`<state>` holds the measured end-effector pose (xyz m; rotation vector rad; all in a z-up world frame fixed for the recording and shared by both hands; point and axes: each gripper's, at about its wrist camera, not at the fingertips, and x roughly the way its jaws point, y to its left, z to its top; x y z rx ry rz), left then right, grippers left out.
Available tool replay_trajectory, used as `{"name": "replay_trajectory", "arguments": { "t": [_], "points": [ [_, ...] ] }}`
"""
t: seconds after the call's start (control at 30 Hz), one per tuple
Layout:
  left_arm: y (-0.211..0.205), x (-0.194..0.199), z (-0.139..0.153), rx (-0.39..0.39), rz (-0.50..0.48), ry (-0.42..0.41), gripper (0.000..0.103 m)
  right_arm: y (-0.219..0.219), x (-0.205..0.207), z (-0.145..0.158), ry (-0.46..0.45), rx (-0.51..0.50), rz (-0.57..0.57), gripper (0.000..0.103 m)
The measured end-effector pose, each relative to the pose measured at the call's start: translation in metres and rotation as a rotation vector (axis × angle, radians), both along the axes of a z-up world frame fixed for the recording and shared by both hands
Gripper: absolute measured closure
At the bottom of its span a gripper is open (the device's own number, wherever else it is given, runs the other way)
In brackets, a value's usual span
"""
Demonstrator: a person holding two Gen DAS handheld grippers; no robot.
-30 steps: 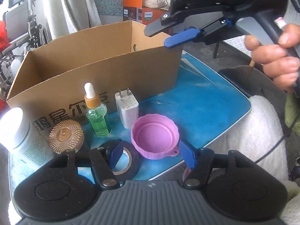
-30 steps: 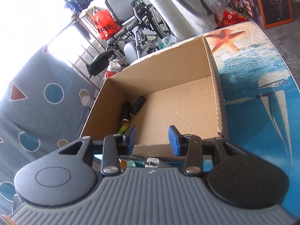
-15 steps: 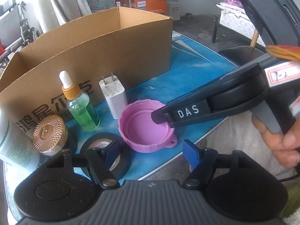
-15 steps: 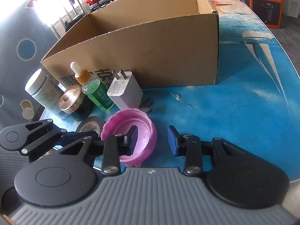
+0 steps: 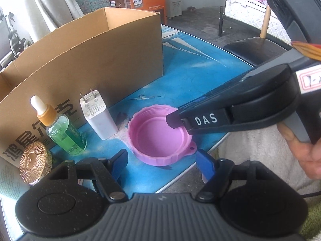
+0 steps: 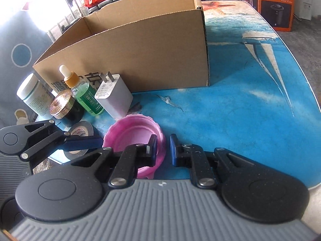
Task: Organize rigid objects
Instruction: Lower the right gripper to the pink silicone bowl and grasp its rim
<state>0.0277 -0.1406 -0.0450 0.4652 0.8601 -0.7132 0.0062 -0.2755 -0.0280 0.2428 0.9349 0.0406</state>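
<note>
A pink lid [image 5: 158, 136] lies open side up on the blue table [image 5: 200, 76] in front of the cardboard box [image 5: 84, 60]. My right gripper [image 6: 163, 150] is open with its fingers astride the near rim of the pink lid [image 6: 130, 134]; its left finger is inside the lid, its right finger outside. My left gripper [image 5: 162, 164] is open and empty just before the lid. A white charger [image 5: 98, 114], a green dropper bottle [image 5: 64, 132], a gold-lidded jar [image 5: 34, 160], a white jar [image 6: 34, 94] and black tape [image 6: 80, 132] stand by the box.
The box [image 6: 140, 50] is open at the top. The table's front edge [image 5: 186, 176] runs just before the lid. A dark stool [image 5: 256, 48] and an orange carton [image 6: 274, 4] stand beyond the table. A white towel [image 5: 250, 146] lies at the right.
My right gripper has come down from over the box to the pink lid and straddles its rim. My left gripper has shifted slightly right, nearer the lid.
</note>
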Motion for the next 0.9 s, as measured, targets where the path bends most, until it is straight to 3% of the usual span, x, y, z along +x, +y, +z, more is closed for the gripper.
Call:
{"name": "replay_trajectory", "arguments": {
  "t": [0.4,0.9],
  "points": [
    [-0.007,0.012,-0.003,-0.015,0.019,0.010,0.027,-0.004,-0.003,0.000,-0.016,0.035,-0.005,0.091],
    [-0.009,-0.007,0.016,-0.003,0.000,-0.065,0.028,-0.012,-0.017,0.007,-0.043,0.099,-0.033,0.088]
  ]
}}
